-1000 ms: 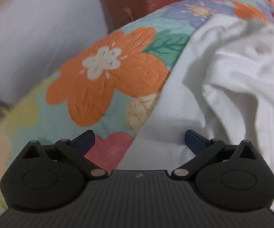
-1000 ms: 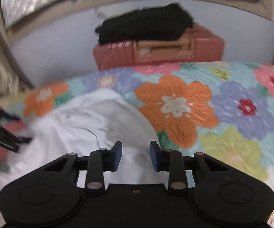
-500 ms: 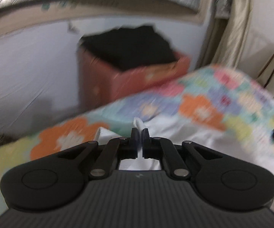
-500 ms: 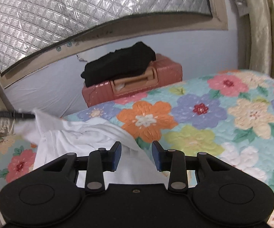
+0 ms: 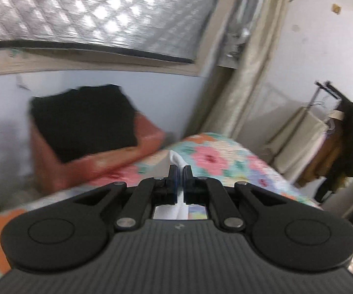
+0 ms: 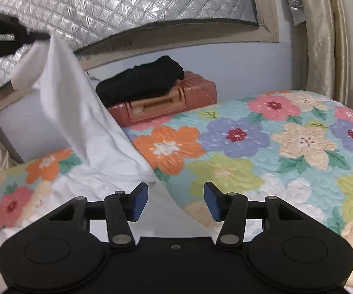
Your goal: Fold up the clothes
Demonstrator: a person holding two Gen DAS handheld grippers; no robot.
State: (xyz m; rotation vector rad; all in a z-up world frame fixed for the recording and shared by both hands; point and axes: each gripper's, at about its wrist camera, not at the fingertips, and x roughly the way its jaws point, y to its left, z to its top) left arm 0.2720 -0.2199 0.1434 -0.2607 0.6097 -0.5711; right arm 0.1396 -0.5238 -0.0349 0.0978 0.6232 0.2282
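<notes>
A white garment point(image 6: 78, 112) lies on the floral bedspread point(image 6: 274, 147) and is pulled up high at the left in the right wrist view. My left gripper point(image 5: 179, 171) is shut on a pinch of that white garment point(image 5: 177, 158), held well above the bed; it shows at the upper left of the right wrist view point(image 6: 2, 36). My right gripper point(image 6: 175, 199) is open and empty, low over the garment's lower edge on the bed.
A pink suitcase point(image 6: 176, 100) with folded black clothes point(image 6: 139, 83) on top stands beyond the bed's far edge against the wall. A quilted silver window cover and curtains are behind. A clothes rack point(image 5: 335, 132) stands at the right.
My left gripper shut on the white garment and lifted it high off the bed. My right gripper opened wider and stayed low over the garment.
</notes>
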